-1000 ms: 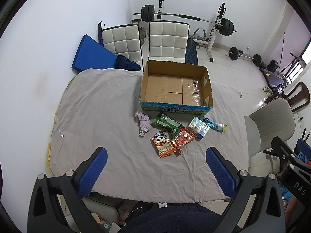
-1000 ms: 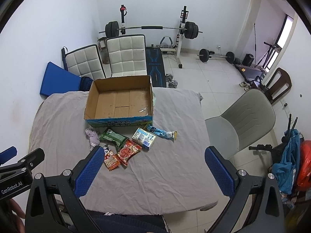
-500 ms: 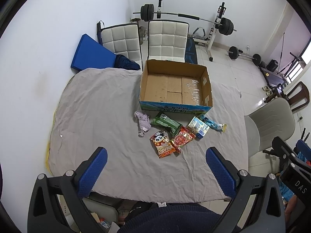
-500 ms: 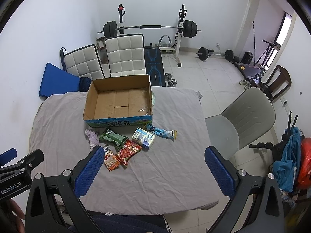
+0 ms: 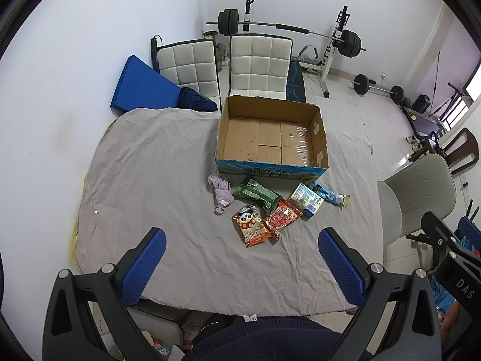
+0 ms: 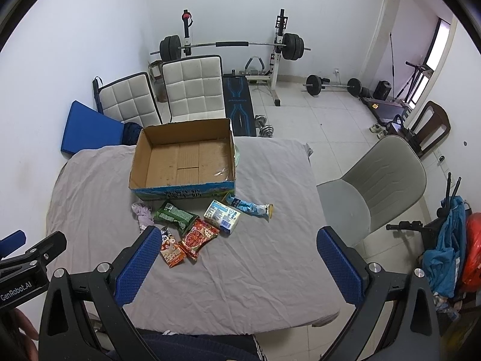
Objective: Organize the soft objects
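Note:
An open, empty cardboard box (image 5: 272, 141) (image 6: 183, 156) stands on the grey-covered table (image 5: 150, 165) (image 6: 270, 180). In front of it lie a crumpled lilac cloth (image 5: 222, 192) (image 6: 143, 213), a green snack bag (image 5: 255, 193) (image 6: 176, 217), a panda snack bag (image 5: 251, 225) (image 6: 171, 251), a red snack bag (image 5: 282, 218) (image 6: 200, 236), a small white-blue carton (image 5: 306, 200) (image 6: 222, 215) and a light blue wrapper (image 5: 329, 194) (image 6: 251, 207). My left gripper (image 5: 242, 266) and right gripper (image 6: 237, 266) hover open and empty above the table's near edge.
Two white padded chairs (image 5: 258, 63) and a blue mat (image 5: 141, 87) stand behind the table. A grey chair (image 6: 375, 186) is at the table's right side. A barbell rack (image 6: 231, 45) and weights stand by the far wall.
Both views have shifted very slightly; the objects on the table have not moved and both grippers stay open.

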The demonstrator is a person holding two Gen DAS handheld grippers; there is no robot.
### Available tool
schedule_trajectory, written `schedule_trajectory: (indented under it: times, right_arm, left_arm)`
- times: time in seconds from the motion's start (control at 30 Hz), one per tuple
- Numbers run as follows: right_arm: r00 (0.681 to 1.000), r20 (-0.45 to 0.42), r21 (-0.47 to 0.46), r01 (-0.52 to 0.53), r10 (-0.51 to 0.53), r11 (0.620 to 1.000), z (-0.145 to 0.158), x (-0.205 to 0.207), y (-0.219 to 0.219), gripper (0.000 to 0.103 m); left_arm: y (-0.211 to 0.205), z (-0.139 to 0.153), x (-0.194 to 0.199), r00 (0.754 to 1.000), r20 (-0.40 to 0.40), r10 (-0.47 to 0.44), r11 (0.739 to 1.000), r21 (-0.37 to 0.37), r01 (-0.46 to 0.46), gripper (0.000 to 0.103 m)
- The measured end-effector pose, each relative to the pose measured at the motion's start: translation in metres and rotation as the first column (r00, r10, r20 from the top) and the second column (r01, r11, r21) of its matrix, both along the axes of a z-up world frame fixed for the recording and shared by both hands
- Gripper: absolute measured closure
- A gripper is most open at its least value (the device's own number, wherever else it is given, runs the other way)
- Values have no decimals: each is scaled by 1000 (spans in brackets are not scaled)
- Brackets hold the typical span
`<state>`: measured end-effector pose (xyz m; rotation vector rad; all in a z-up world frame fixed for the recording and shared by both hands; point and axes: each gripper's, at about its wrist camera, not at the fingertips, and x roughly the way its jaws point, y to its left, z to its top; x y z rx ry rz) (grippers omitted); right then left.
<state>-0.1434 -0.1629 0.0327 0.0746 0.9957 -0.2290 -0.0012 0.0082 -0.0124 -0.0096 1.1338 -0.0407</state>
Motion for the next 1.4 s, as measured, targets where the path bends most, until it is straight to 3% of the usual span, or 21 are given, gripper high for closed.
schedule_trajectory:
  times: [0.73, 0.9, 1.0, 1.13, 1.2, 1.33, 1.4]
  right_arm:
    - [1000, 13, 23, 10, -10, 1000, 4, 0, -6, 0]
    - [1000, -15, 44, 29, -28, 999, -14, 15, -20, 0]
    - [996, -88, 87, 36, -29, 996, -54, 42, -31, 0]
    - [965, -262, 217, 78, -19, 973, -154, 88, -42, 0]
    - [941, -338, 279, 110, -10, 954, -205, 105, -43, 0]
    - [890, -454, 315, 200, -37, 928, -308, 131, -36, 0]
    - [855, -516, 332, 251, -48, 909, -355, 142, -31, 0]
  left_arm:
    - [-10, -5, -5, 1000, 5, -10, 1000, -7, 10, 0]
    - [-1, -29, 24, 998, 11, 55, 998, 10, -55, 0]
    - [11, -62, 49, 995, -8, 102, 994, 41, -101, 0]
    - [26, -144, 84, 987, -92, 135, 984, 125, -123, 0]
    - [31, -200, 101, 966, -212, 148, 977, 185, -109, 0]
    - [37, -280, 114, 921, -354, 160, 980, 166, -106, 0]
    - [35, -308, 115, 914, -374, 160, 981, 159, -107, 0]
